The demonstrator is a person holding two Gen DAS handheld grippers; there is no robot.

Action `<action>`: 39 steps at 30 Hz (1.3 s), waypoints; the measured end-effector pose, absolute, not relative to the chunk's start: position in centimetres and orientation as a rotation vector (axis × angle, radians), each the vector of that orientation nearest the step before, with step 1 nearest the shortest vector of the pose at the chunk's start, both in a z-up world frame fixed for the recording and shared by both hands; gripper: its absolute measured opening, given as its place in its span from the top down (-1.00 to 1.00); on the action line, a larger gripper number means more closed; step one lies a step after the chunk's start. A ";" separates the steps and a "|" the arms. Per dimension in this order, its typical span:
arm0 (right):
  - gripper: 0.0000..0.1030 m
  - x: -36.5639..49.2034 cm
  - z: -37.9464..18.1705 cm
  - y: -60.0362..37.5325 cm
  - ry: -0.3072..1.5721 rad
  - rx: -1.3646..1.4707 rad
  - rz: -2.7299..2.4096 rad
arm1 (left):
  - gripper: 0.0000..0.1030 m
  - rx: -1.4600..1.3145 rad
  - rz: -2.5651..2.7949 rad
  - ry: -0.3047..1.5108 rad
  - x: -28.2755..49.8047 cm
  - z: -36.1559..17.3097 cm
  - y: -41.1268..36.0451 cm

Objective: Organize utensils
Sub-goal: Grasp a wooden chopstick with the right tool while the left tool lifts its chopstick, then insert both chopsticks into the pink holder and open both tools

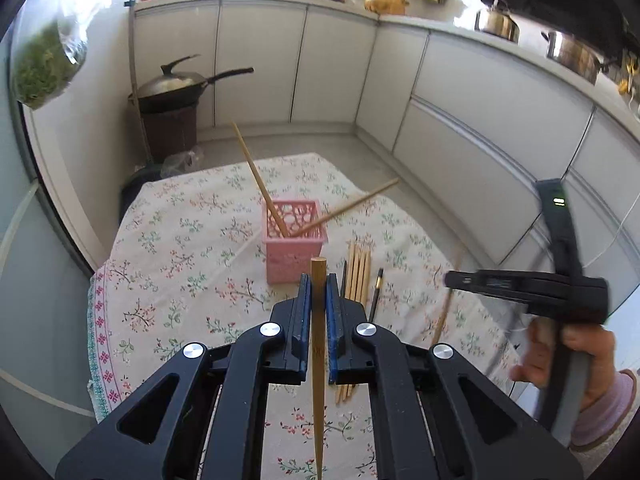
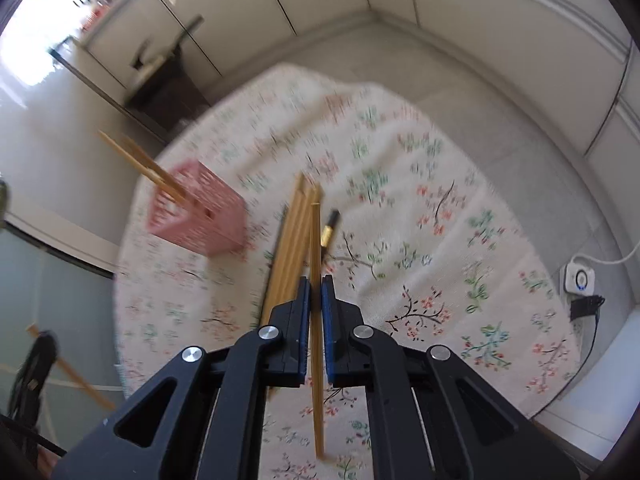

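A pink holder basket [image 1: 294, 242] stands on the floral tablecloth with two wooden chopsticks [image 1: 256, 178] leaning out of it. It also shows blurred in the right wrist view [image 2: 196, 210]. My left gripper [image 1: 319, 280] is shut on a wooden chopstick [image 1: 318, 344], just in front of the basket. My right gripper [image 2: 316, 282] is shut on another wooden chopstick [image 2: 316, 240], above a pile of chopsticks [image 2: 292, 236] and a dark one with a gold band [image 2: 329, 229]. The pile also shows in the left wrist view [image 1: 358, 272]. The right gripper's body [image 1: 532, 288] is at the right there.
The round table's cloth [image 1: 180, 264] drops off at the edges. White cabinets [image 1: 460, 92] ring the room. A wok on a brown bin [image 1: 172, 92] stands at the back left. A white device with cables [image 2: 580, 280] lies on the floor at the right.
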State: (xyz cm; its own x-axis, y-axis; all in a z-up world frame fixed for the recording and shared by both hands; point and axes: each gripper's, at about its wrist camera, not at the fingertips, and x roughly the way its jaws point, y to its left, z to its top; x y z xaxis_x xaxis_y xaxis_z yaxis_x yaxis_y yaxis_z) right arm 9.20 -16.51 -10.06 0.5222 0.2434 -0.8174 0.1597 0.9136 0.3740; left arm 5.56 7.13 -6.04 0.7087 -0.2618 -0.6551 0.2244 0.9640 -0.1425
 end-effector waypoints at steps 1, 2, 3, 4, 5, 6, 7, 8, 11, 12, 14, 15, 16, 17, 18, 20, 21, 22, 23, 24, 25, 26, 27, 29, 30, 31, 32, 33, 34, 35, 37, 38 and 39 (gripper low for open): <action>0.88 8.9 -8.9 -16.2 1.001 0.433 0.064 | 0.88 -0.064 -0.262 0.719 5.5 -5.6 7.3; 0.88 8.5 -7.8 -16.3 0.969 0.429 0.077 | 0.87 -0.075 -0.256 0.703 5.3 -5.1 7.4; 0.88 8.2 -7.0 -16.5 0.943 0.425 0.088 | 0.87 -0.086 -0.252 0.691 5.3 -4.9 7.6; 0.88 7.9 -6.4 -16.5 0.930 0.424 0.097 | 0.88 -0.104 -0.245 0.670 5.2 -4.3 7.7; 0.88 7.5 -5.8 -16.6 0.918 0.428 0.109 | 0.88 -0.116 -0.243 0.654 5.1 -3.8 7.9; 0.88 7.3 -5.3 -16.5 0.908 0.431 0.117 | 0.88 -0.125 -0.240 0.640 5.1 -3.4 8.0; 0.88 7.1 -4.5 -16.7 0.893 0.432 0.125 | 0.88 -0.131 -0.234 0.623 5.1 -3.0 8.0; 0.88 6.9 -3.8 -16.9 0.880 0.431 0.128 | 0.88 -0.135 -0.230 0.609 5.1 -2.6 8.0; 0.88 6.8 -2.1 -17.5 0.842 0.446 0.144 | 0.88 -0.148 -0.209 0.568 5.3 -1.1 7.9; 0.88 6.9 -1.5 -17.7 0.832 0.456 0.150 | 0.88 -0.153 -0.200 0.553 5.5 -0.5 7.8; 0.88 6.7 -0.5 -18.0 0.813 0.472 0.158 | 0.88 -0.168 -0.187 0.520 5.9 0.8 7.8; 0.88 6.7 0.1 -18.2 0.804 0.479 0.164 | 0.88 -0.177 -0.177 0.497 6.2 1.5 7.8; 0.88 6.8 0.4 -18.2 0.799 0.483 0.170 | 0.88 -0.180 -0.169 0.477 6.5 2.1 7.8; 0.88 6.9 0.8 -18.3 0.794 0.485 0.174 | 0.88 -0.180 -0.154 0.453 6.8 2.8 7.6; 0.88 6.9 1.1 -18.3 0.787 0.485 0.176 | 0.88 -0.180 -0.142 0.433 7.2 3.3 7.5; 0.88 7.1 1.9 -18.3 0.773 0.478 0.178 | 0.88 -0.190 -0.129 0.397 7.9 4.1 7.4; 0.88 7.2 2.1 -18.2 0.770 0.475 0.183 | 0.88 -0.192 -0.123 0.388 8.4 4.4 7.3; 0.88 7.5 2.4 -18.1 0.768 0.469 0.189 | 0.88 -0.190 -0.113 0.374 8.9 4.6 7.2; 0.88 7.5 2.6 -18.0 0.766 0.466 0.193 | 0.88 -0.183 -0.103 0.362 9.2 4.8 7.0; 0.88 7.8 2.9 -17.9 0.761 0.460 0.197 | 0.88 -0.171 -0.088 0.343 9.6 5.0 6.9; 0.88 7.9 3.0 -17.7 0.759 0.455 0.201 | 0.88 -0.154 -0.065 0.317 10.0 5.2 6.6; 0.88 8.1 3.1 -17.6 0.757 0.450 0.205 | 0.88 -0.148 -0.049 0.295 10.1 5.3 6.4; 0.88 8.3 3.2 -17.4 0.757 0.444 0.210 | 0.88 -0.145 -0.037 0.271 10.4 5.4 6.4; 0.88 8.6 3.2 -17.2 0.760 0.434 0.217 | 0.88 -0.150 -0.015 0.227 11.1 5.5 6.4; 0.88 8.8 3.0 -17.1 0.762 0.430 0.220 | 0.88 -0.151 -0.004 0.208 11.5 5.5 6.4; 0.88 8.9 2.8 -16.9 0.768 0.427 0.221 | 0.88 -0.154 0.006 0.194 11.9 5.4 6.4; 0.88 9.2 2.6 -16.8 0.775 0.426 0.222 | 0.88 -0.158 0.013 0.187 12.4 5.3 6.5; 0.88 9.4 2.3 -16.7 0.785 0.426 0.224 | 0.88 -0.162 0.016 0.181 12.9 5.1 6.5; 0.88 9.6 2.1 -16.6 0.792 0.425 0.224 | 0.88 -0.161 0.022 0.177 13.4 4.9 6.3; 0.88 9.8 1.8 -16.5 0.800 0.422 0.223 | 0.88 -0.155 0.028 0.173 13.8 4.6 6.3; 0.88 10.2 1.4 -16.4 0.811 0.418 0.220 | 0.88 -0.140 0.038 0.169 14.6 3.8 6.0; 0.88 10.3 1.2 -16.4 0.816 0.417 0.220 | 0.88 -0.135 0.038 0.174 15.1 3.5 5.9; 0.88 10.5 1.1 -16.3 0.819 0.415 0.220 | 0.88 -0.132 0.041 0.177 15.5 3.1 5.8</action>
